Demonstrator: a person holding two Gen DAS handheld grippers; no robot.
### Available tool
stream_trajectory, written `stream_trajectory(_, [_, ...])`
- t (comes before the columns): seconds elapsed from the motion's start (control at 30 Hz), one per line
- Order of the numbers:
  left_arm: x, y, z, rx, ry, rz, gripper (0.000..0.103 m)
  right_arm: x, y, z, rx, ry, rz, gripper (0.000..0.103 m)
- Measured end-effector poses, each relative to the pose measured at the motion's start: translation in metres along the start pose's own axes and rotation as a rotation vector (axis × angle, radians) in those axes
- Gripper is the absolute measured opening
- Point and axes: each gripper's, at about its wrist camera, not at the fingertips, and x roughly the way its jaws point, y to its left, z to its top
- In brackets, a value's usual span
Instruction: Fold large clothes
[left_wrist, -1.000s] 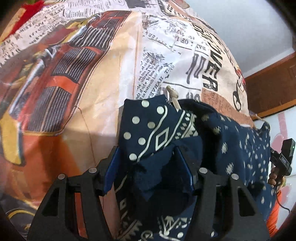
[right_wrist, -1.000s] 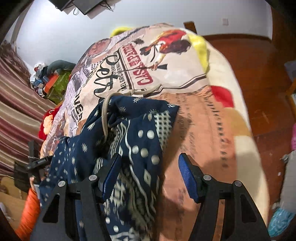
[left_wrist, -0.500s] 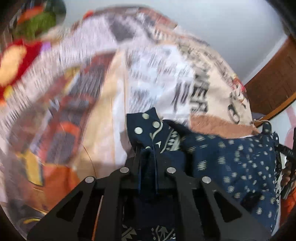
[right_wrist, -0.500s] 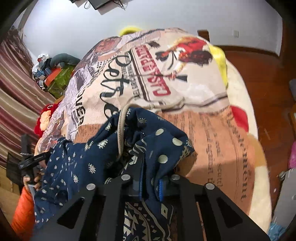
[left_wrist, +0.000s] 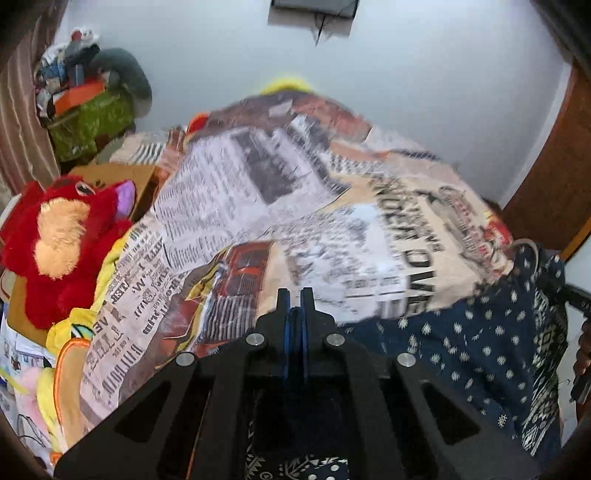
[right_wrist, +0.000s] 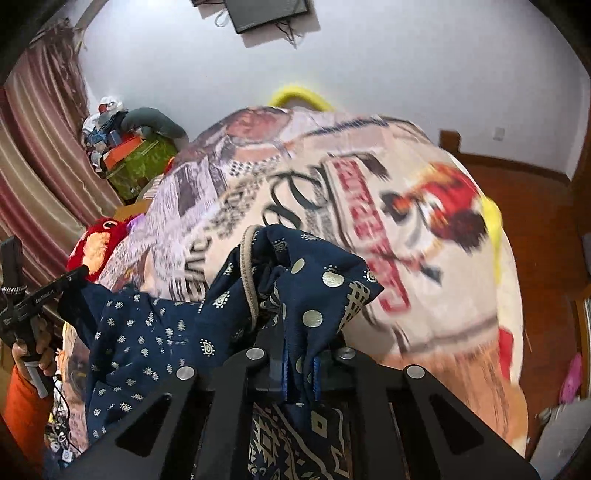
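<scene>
A large navy garment (left_wrist: 480, 350) with white dots and patterns hangs stretched between my two grippers above the bed. In the left wrist view my left gripper (left_wrist: 294, 295) is shut, with dark cloth pinched between its blue pads and trailing off to the right and below. In the right wrist view my right gripper (right_wrist: 300, 365) is shut on a bunched fold of the same garment (right_wrist: 159, 332), and a beige cord (right_wrist: 249, 280) loops over the fold just beyond it. The fingertips are hidden by fabric there.
A newspaper-print blanket (left_wrist: 258, 192) covers the bed (right_wrist: 424, 258). A red plush toy (left_wrist: 62, 247) lies at its left edge, with a green box (left_wrist: 88, 125) and a striped curtain (right_wrist: 40, 147) behind. A hand with an orange sleeve (right_wrist: 26, 398) holds the other gripper. Wooden floor (right_wrist: 546, 240) lies to the right.
Both grippers closed on folds of the navy garment and rose from the blanket with it. Both views tilted up, and the wall now shows.
</scene>
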Motion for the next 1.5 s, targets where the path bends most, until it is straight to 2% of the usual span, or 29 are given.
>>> stream_trajectory(0.17, [0.045, 0.022, -0.023, -0.033, 0.137, -0.061, 0.004, 0.041, 0.002, 0.02, -0.011, 0.04, -0.052, 0.006])
stream_trajectory(0.3, [0.07, 0.032, -0.053, 0.006, 0.201, -0.007, 0.004, 0.06, -0.016, 0.015, -0.025, 0.103, -0.082, 0.009])
stream_trajectory(0.43, [0.076, 0.04, -0.07, -0.013, 0.227, 0.006, 0.009, 0.061, -0.03, 0.001, -0.029, 0.103, -0.122, 0.023])
stream_trajectory(0.57, [0.048, 0.037, -0.08, 0.029, 0.203, 0.042, 0.011, 0.032, -0.037, -0.012, -0.003, 0.086, -0.115, 0.045])
stream_trajectory(0.63, [0.027, 0.034, -0.086, 0.055, 0.205, 0.05, 0.013, 0.011, -0.04, -0.022, 0.007, 0.088, -0.095, 0.05])
stream_trajectory(0.7, [0.001, 0.031, -0.095, 0.075, 0.207, 0.053, 0.021, -0.017, -0.04, -0.036, -0.011, 0.091, -0.096, 0.05])
stream_trajectory(0.77, [-0.024, 0.029, -0.106, 0.091, 0.197, 0.059, 0.042, -0.042, -0.038, -0.05, -0.03, 0.091, -0.098, 0.055])
stream_trajectory(0.83, [-0.051, 0.025, -0.12, 0.102, 0.184, 0.066, 0.056, -0.071, -0.037, -0.07, -0.044, 0.092, -0.1, 0.058])
stream_trajectory(0.87, [-0.064, 0.025, -0.127, 0.102, 0.183, 0.062, 0.058, -0.083, -0.035, -0.08, -0.05, 0.09, -0.098, 0.059])
stream_trajectory(1.0, [-0.103, 0.024, -0.164, 0.061, 0.231, 0.012, 0.059, -0.132, -0.028, -0.123, -0.064, 0.103, -0.084, 0.063])
stream_trajectory(1.13, [-0.121, 0.023, -0.205, 0.018, 0.282, -0.037, 0.059, -0.165, -0.018, -0.172, -0.088, 0.131, -0.068, 0.064])
stream_trajectory(1.33, [-0.131, 0.01, -0.274, -0.047, 0.397, -0.153, 0.059, -0.175, -0.01, -0.239, -0.103, 0.201, -0.075, 0.064])
stream_trajectory(1.5, [-0.141, -0.008, -0.303, -0.048, 0.427, -0.198, 0.059, -0.174, -0.01, -0.271, -0.082, 0.237, -0.065, 0.064])
